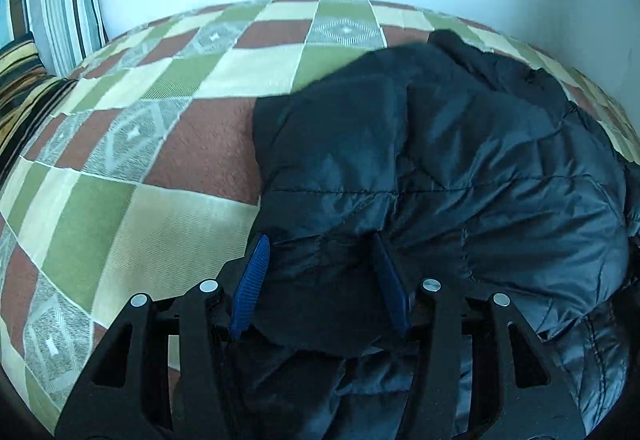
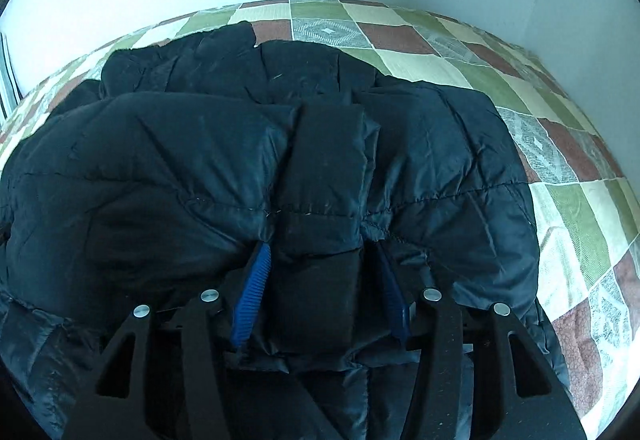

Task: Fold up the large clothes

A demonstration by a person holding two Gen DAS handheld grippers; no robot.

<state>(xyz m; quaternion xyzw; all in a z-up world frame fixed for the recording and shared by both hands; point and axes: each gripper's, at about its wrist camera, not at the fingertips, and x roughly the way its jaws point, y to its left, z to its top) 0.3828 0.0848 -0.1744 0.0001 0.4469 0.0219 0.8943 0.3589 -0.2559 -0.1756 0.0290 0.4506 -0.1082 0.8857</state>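
Both my grippers, left (image 1: 320, 280) and right (image 2: 320, 280), pinch the jacket (image 2: 280, 143) at six o'clock; it is half folded, with another fold left.

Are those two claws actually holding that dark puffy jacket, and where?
Yes. The left claw pinches a bunched edge of the jacket; the right claw grips a thick folded strip at the jacket's near edge.

Item: one dark navy quilted puffer jacket (image 1: 460, 159), shiny shell, stitched in horizontal channels. It lies bunched and partly folded on the checked bedspread (image 1: 120, 207), layers overlapping, toward the bedspread's near edge. Seen from the right wrist camera, a padded band of the jacket (image 2: 320, 175) runs down the middle of the heap.
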